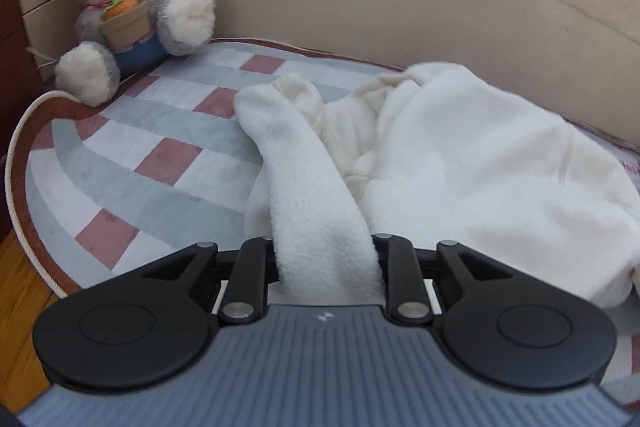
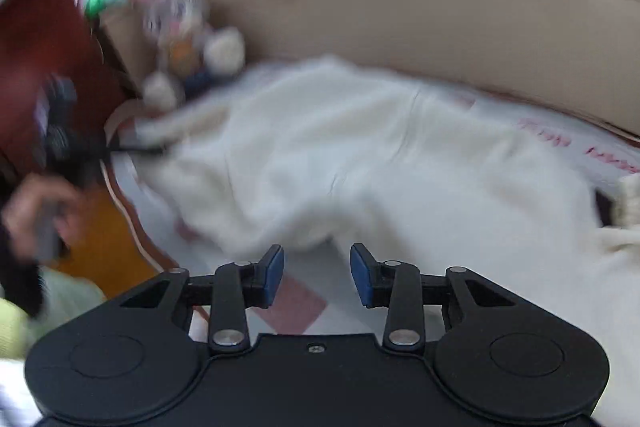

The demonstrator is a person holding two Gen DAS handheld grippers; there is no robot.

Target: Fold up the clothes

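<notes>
left claw gripped the sleeve, right claw gaped empty near the mat's front edge; a hard tug could have dragged the sweater crooked.

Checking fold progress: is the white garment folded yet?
Not folded. The white garment lies bunched on the rug, one sleeve pulled out by the left gripper.
</notes>
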